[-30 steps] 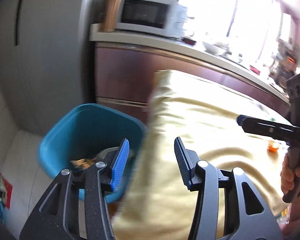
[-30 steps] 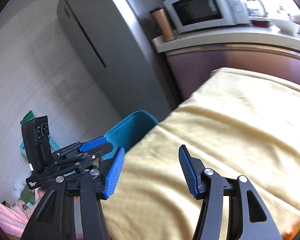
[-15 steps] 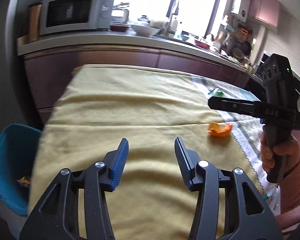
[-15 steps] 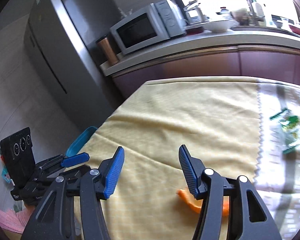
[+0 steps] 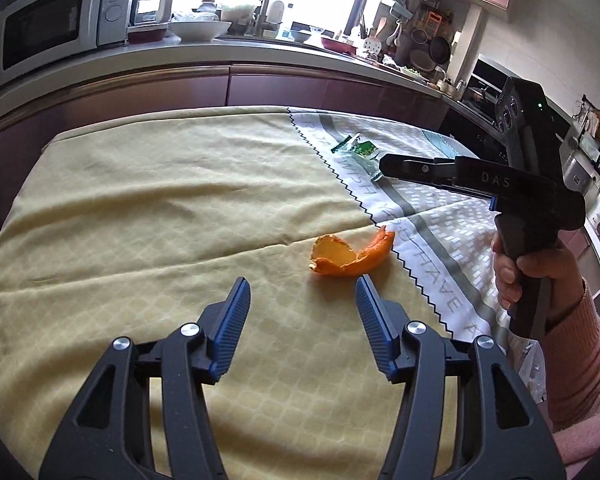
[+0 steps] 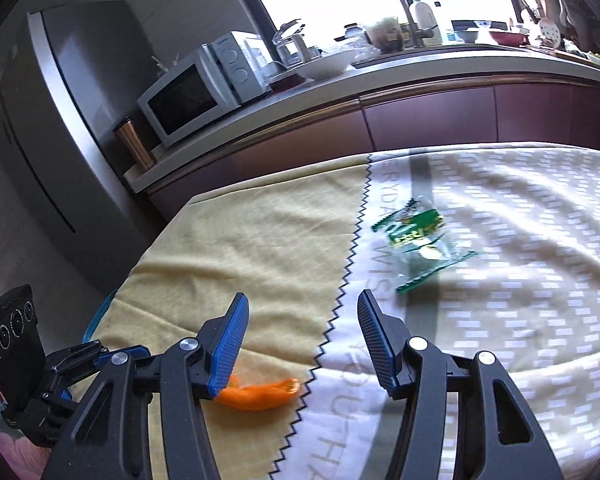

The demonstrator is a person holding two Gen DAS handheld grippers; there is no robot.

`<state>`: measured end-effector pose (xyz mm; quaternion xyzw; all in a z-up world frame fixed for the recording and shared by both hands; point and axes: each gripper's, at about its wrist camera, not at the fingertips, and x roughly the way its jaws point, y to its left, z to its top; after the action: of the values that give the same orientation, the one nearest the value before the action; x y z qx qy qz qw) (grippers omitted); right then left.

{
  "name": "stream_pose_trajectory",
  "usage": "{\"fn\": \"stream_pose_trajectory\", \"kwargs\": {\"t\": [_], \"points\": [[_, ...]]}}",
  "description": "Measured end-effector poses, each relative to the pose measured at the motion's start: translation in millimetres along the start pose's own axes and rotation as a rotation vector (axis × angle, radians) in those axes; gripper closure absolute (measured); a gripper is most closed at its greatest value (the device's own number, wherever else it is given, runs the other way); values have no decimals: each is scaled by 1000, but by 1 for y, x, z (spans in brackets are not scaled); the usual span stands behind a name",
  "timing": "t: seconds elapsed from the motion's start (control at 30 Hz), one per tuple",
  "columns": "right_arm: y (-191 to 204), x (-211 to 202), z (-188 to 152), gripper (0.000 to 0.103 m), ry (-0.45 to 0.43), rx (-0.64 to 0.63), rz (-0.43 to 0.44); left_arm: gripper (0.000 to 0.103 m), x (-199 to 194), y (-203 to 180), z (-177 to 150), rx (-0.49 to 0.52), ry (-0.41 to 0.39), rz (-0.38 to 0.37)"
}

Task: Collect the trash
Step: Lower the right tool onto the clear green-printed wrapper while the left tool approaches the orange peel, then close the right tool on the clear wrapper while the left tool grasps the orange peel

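Observation:
An orange peel (image 5: 350, 254) lies on the yellow tablecloth (image 5: 160, 200) by the zigzag seam. My left gripper (image 5: 302, 294) is open and empty, just short of the peel. A clear and green plastic wrapper (image 6: 418, 240) lies on the white patterned cloth (image 6: 520, 280), also in the left wrist view (image 5: 358, 150). My right gripper (image 6: 302, 312) is open and empty above the seam, with the peel (image 6: 260, 396) below its left finger and the wrapper ahead to the right. The right gripper shows in the left wrist view (image 5: 384, 168), reaching over the wrapper.
A kitchen counter (image 5: 220, 46) with a microwave (image 5: 60, 20), bowls and a sink runs behind the table. A grey fridge (image 6: 60, 120) stands at the left. A sliver of the blue bin (image 6: 96, 320) shows past the table's left edge.
Both grippers have swung right, away from the blue bin and over the table. The peel and the wrapper have come into view ahead of them. Both stay open.

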<state>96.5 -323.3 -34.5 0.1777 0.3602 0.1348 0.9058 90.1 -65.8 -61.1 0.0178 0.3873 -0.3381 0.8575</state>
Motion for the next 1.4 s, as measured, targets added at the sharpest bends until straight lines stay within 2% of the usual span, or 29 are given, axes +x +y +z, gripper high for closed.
{"fn": "stream_pose_trajectory", "kwargs": {"t": [0.23,0.43,0.77,0.9,1.03,1.1,1.13,1.2,1.23,1.3,1.4], "points": [[-45,-1,8,48,-21,76,-88,45,28,-10,12,-10,73,-38],[-75,13,16,44,3,147,-106,44,41,-15,15,-2,110,-32],[-78,34,28,42,36,142,-86,45,55,-27,19,55,141,-7],[-73,39,30,42,44,125,-83,55,55,-31,19,68,137,2],[-71,41,31,54,53,118,-83,60,53,-34,17,86,124,31],[-72,41,31,64,53,121,-78,63,51,-37,16,95,118,43],[-72,42,31,66,56,122,-75,64,50,-38,16,103,114,51],[-73,42,30,78,58,124,-68,68,48,-39,15,110,108,60],[-73,42,30,79,57,124,-67,69,47,-39,15,109,108,60],[-72,40,30,91,49,120,-57,78,45,-37,14,101,108,53],[-72,37,30,94,37,123,-46,86,42,-33,11,88,105,46]]}}
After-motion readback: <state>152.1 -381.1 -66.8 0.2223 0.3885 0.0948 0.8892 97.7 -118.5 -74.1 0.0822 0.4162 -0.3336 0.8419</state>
